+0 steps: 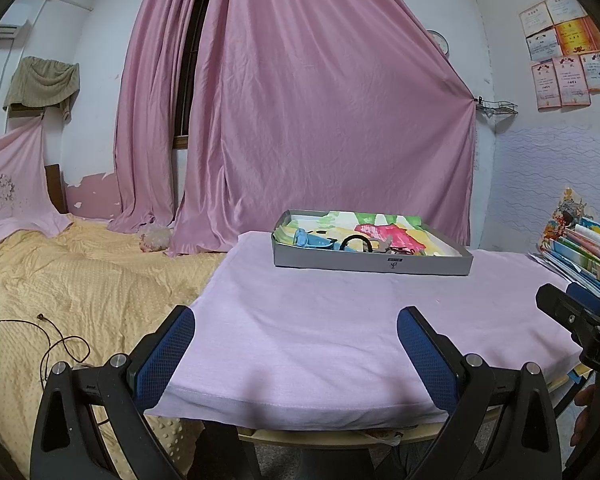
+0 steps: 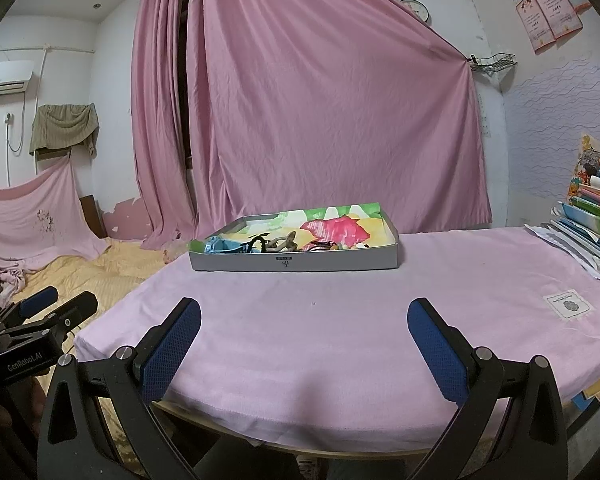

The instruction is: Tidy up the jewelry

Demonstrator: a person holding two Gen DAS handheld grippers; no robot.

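Currently, left gripper [image 1: 296, 326]: jaws spread wide, holding nothing, low over the near edge of the pink cloth [image 1: 320, 320].
Right gripper [image 2: 304, 320]: likewise wide open and empty, level with its partner.
Grey tray [image 1: 372, 266]: well ahead of both grippers, slightly right of the left one, slightly left of the right one.
Jewelry: a blue piece [image 1: 312, 240], a black ring-shaped piece [image 1: 356, 242] and tangled smaller pieces [image 2: 284, 242] lie bunched inside the tray.
Risk: pieces overlap, so closing on one likely drags a neighbour; pushing the light tray could slide it on the cloth.
Book stack [image 2: 596, 216]: far right, clear of the reach.
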